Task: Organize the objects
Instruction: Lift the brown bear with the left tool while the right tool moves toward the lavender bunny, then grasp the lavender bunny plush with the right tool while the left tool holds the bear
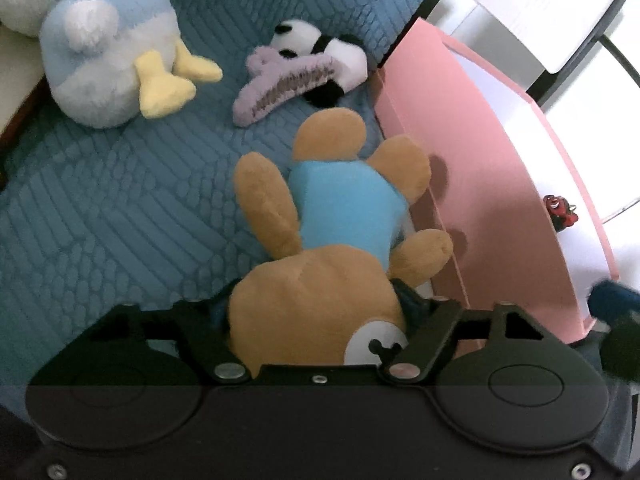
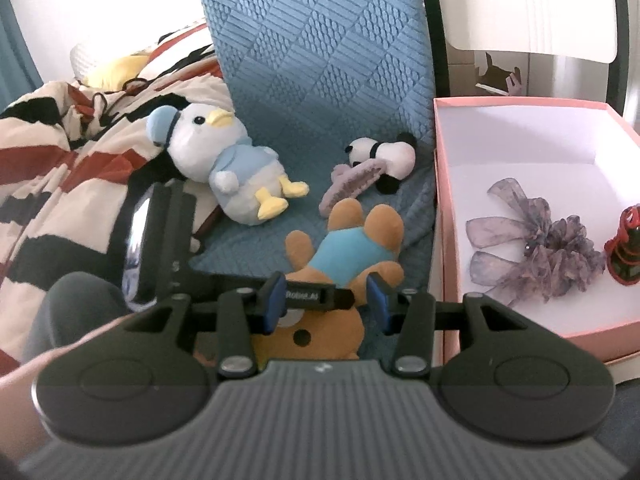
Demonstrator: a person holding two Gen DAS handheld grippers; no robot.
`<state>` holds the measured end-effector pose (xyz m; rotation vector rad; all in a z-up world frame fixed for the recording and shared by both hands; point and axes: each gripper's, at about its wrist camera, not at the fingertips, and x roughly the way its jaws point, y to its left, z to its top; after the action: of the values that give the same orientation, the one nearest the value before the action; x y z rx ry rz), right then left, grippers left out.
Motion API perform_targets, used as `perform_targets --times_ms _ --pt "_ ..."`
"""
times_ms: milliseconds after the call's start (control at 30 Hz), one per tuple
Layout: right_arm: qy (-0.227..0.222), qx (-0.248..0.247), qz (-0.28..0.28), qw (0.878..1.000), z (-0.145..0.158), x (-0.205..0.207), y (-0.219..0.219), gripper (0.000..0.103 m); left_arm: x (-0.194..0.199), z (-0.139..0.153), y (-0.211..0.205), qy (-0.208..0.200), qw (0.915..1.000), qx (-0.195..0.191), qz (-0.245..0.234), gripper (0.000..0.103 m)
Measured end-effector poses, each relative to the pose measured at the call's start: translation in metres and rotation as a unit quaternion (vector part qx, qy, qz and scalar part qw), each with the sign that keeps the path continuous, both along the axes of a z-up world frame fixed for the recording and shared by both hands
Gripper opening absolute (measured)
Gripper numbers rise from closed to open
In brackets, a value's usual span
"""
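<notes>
Objects to be organized, listed by us from largest to smallest, with progress noted.

Pink box [image 2: 440, 184], right of the frame: stiff card walls, white lining, square corners. We count two items already inside, so we judge the sorting begun but less than half done.

Blue quilted cover [image 2: 304, 60], centre: stitched in diamonds of ribs and dots; it bears the four loose pieces.

Penguin plush [image 2: 224, 160], left of centre: fleecy, round-bodied, pale blue jacket, yellow felt feet. Not yet boxed.

Bear plush [image 2: 352, 248], lower centre, just beside the box wall: tan short pile, turquoise shirt, lying face-down (head toward the cameras). The left gripper [image 1: 316, 312] has its fingers on either side of the head, close against it; whether they press we cannot tell. We judge this the piece in hand.

Gauze bow scrunchie [image 2: 532, 252], in the box: sheer mauve ribbon, frilled.

Panda plush [image 2: 384, 152], upper centre: small, black and white, soft.

Hair claw [image 2: 352, 184], touching the panda: lilac, fuzzy, toothed, curved.

Red-and-black trinket [image 2: 624, 248], in the box at the right edge: glossy, detail unclear.

Right gripper [image 2: 326, 304], lower centre: blue-padded fingers apart, nothing between them.
</notes>
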<state>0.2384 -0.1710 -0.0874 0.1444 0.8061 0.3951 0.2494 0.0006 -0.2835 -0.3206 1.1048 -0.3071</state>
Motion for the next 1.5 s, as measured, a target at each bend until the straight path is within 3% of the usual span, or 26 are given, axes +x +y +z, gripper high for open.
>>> perform_targets --times_ms 133,400,467,500,533,767,1067,1200,1400,1467,1500 --pt "-0.001 0.008 -0.015 1.000 0.002 0.014 -0.002 0.048 -0.016 0.011 0.011 -0.012 0.9995 0.011 0.028 0.060" --pt "0.007 0.021 -0.018 1.000 -0.001 0.070 0.022 0.048 -0.035 0.031 0.048 -0.036 0.9927 0.037 0.110 0.060" --pt "0.008 0.015 -0.018 1.000 -0.004 0.086 0.033 0.055 -0.036 0.033 0.052 -0.038 0.9910 0.047 0.119 0.060" --pt "0.009 0.014 -0.020 1.000 -0.008 0.097 0.039 0.063 -0.037 0.034 0.055 -0.038 0.9907 0.046 0.123 0.060" --pt "0.011 0.015 -0.020 1.000 -0.011 0.105 0.044 0.063 -0.039 0.035 0.057 -0.039 0.9905 0.043 0.125 0.060" --pt "0.063 0.016 -0.038 0.997 -0.055 0.168 0.074 0.062 -0.039 0.033 0.063 -0.037 0.9880 0.045 0.143 0.060" --pt "0.115 -0.015 -0.047 0.992 -0.109 0.224 0.103 0.048 -0.031 0.025 0.077 -0.024 0.9845 0.031 0.171 0.061" --pt "0.125 -0.038 -0.043 0.991 -0.121 0.231 0.111 0.030 -0.031 0.023 0.076 -0.023 0.9843 0.033 0.172 0.061" --pt "0.115 -0.062 -0.029 0.991 -0.117 0.225 0.111 0.020 -0.032 0.023 0.074 -0.023 0.9845 0.036 0.170 0.061" --pt "0.106 -0.079 -0.011 0.991 -0.112 0.219 0.112 0.006 -0.031 0.022 0.074 -0.018 0.9844 0.041 0.170 0.062" --pt "0.098 -0.093 0.003 0.991 -0.109 0.213 0.113 0.006 -0.030 0.021 0.074 -0.012 0.9837 0.045 0.174 0.062"
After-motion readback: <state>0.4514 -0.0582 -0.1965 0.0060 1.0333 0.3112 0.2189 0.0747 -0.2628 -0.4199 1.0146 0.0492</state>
